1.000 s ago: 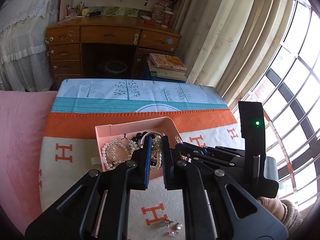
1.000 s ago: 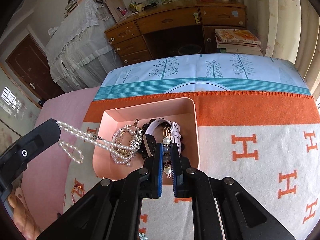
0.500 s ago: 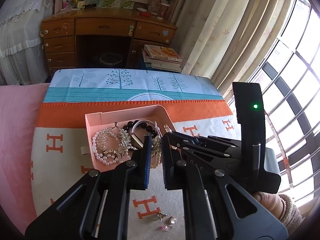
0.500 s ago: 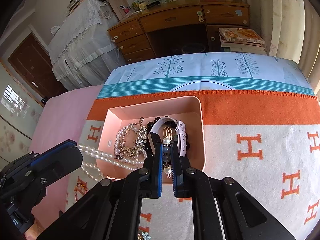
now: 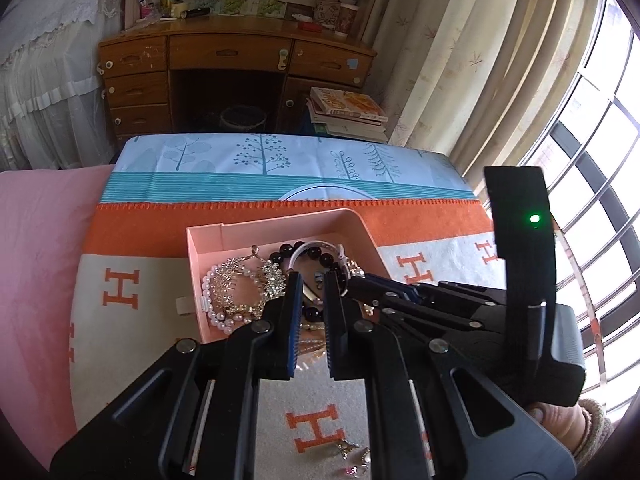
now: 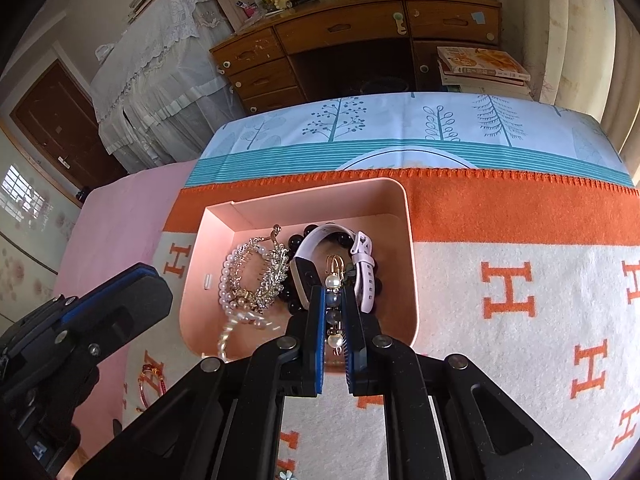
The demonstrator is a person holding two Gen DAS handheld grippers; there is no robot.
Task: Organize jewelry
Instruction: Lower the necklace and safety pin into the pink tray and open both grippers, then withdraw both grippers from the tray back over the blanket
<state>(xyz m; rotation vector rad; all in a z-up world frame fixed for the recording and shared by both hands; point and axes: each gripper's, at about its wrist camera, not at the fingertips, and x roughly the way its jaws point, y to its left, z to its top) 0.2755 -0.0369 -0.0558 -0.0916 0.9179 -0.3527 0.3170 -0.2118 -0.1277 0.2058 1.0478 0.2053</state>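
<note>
Hanging over the pink tray (image 6: 412,240), the right hand-held gripper (image 6: 333,320) pinches a beaded piece (image 6: 332,300) with pearls and a gold clasp between its blue pads, the clasp end dangling above the white watch (image 6: 320,256) and black bead bracelet (image 6: 296,240). From where I stand, the worry is tangling: if it lets go here, that clasp could hook into the watch strap or the rhinestone-and-pearl cluster (image 6: 256,276), and 1 knot would undo the sorting. A pearl strand (image 6: 236,328) trails over the tray's near rim, blurred as if moving; it could slide out onto the orange blanket (image 6: 520,216) on the bed.

The left hand-held gripper (image 5: 310,300) sits with its fingers slightly apart and nothing I can see between them, though the gap is narrow.

Only the right view shows the held piece plainly, plus a red bracelet (image 6: 152,380) lying loose left of the tray. Only the left view shows a small earring (image 5: 354,460) with a pink stone on the blanket near the bottom edge, and the right device's green light (image 5: 535,218).
</note>
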